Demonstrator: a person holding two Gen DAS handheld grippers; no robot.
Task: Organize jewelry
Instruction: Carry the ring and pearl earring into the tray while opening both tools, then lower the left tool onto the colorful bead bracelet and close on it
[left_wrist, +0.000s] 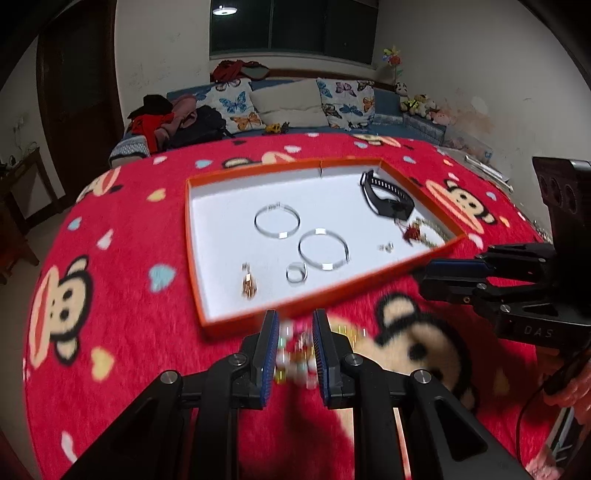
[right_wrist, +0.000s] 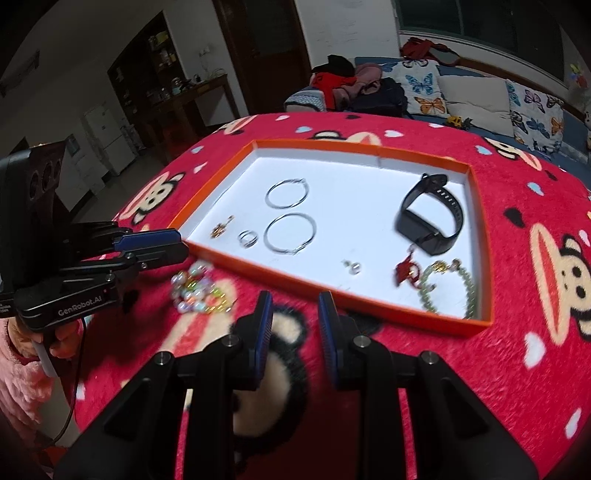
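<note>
An orange-rimmed white tray (left_wrist: 195, 258) (right_wrist: 332, 291) lies on the red blanket. In it are two silver bangles (left_wrist: 277, 221) (right_wrist: 290, 232), a silver ring (left_wrist: 296, 274) (right_wrist: 247, 238), a gold pendant (left_wrist: 249, 284) (right_wrist: 221, 228), small earrings (right_wrist: 352, 266), a black watch (left_wrist: 388, 197) (right_wrist: 432, 218), a red charm (right_wrist: 404, 271) and a green bead bracelet (right_wrist: 448, 291). A multicoloured bead bracelet (left_wrist: 295, 354) (right_wrist: 197, 291) lies on the blanket outside the tray. My left gripper (left_wrist: 294, 325) is open with its fingers either side of it. My right gripper (right_wrist: 294, 306) is open and empty before the tray's near rim.
The red monkey-print blanket (left_wrist: 110, 332) covers the table. A sofa with butterfly cushions (left_wrist: 236, 107), clothes and plush toys stands behind. The right gripper (left_wrist: 461, 273) shows at the right of the left wrist view; the left gripper (right_wrist: 147, 245) shows at the left of the right wrist view.
</note>
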